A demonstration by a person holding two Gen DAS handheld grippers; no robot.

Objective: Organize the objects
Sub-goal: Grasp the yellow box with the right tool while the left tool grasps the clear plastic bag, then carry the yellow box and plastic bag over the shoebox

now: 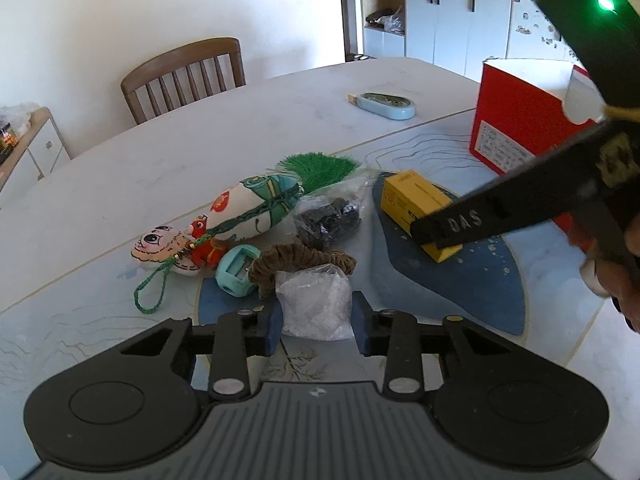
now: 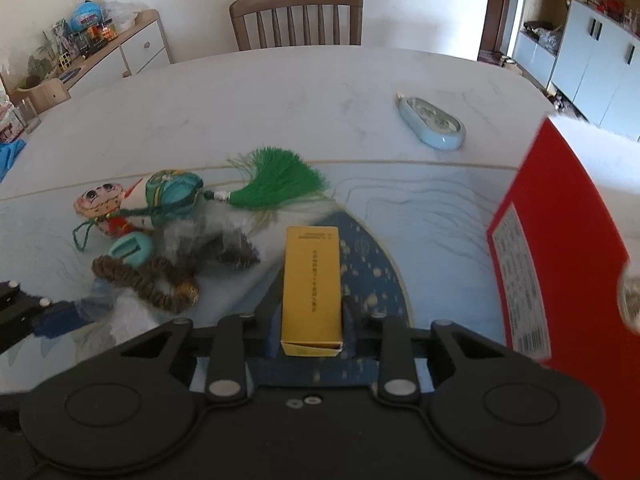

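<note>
Pale marble table (image 2: 256,96) in a sunlit dining room, with a blue patterned mat (image 1: 460,280) under the clutter.

Left gripper (image 1: 317,326) pinched narrow on a clear plastic bag (image 1: 314,304) at 6 o'clock of the left wrist view. Right gripper (image 2: 312,330) clamped on the near end of a yellow box (image 2: 312,284), lying on the mat. Heaped at 9 o'clock of the box: brown scrunchie (image 2: 148,284), teal sharpener (image 2: 130,250), dark-filled bag (image 1: 328,220), tasselled sachet charm (image 2: 172,196). Red carton (image 2: 560,260) upright at 3 o'clock. Pale blue case (image 2: 434,128) alone at 1 o'clock, well apart. Wooden chair (image 2: 296,20) at 12 o'clock against a white wall; white cabinets (image 2: 600,76) through the doorway at 2 o'clock; cluttered sideboard (image 2: 120,48) at 10 o'clock.
</note>
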